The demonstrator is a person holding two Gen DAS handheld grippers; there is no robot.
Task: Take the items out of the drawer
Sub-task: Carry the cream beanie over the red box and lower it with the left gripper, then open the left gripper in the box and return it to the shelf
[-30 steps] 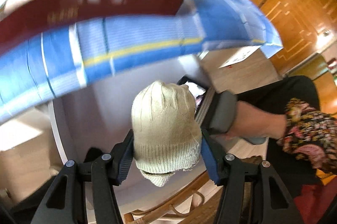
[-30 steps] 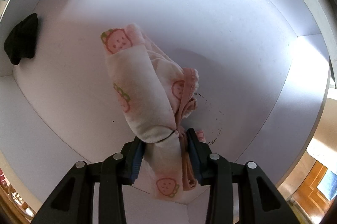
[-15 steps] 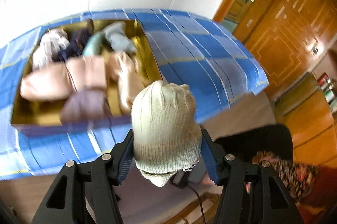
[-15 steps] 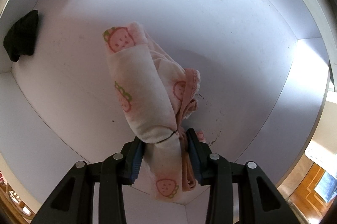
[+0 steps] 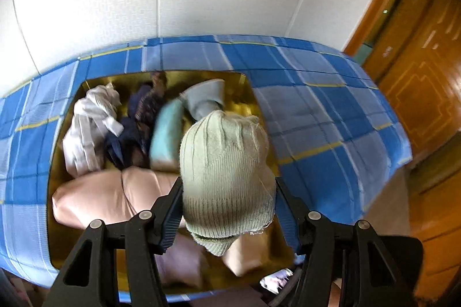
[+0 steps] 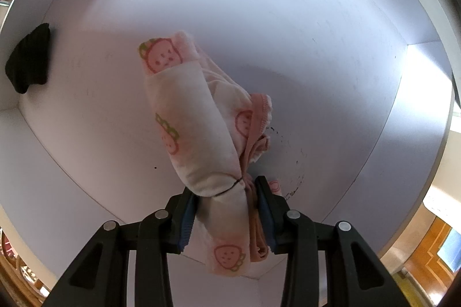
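Softly I pinch the knit hat (image 5: 227,180) in my left claw (image 5: 229,216), the rolled cloth (image 6: 198,134) squashing in my right claw (image 6: 226,216)

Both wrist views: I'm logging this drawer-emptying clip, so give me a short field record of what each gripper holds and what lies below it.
left gripper: shut on a knit hat
below left: gold box of folded clothes on a blue plaid cloth
right gripper: shut on a strawberry-print bundle
below right: white drawer, nearly bare
left in drawer: black cloth in the corner
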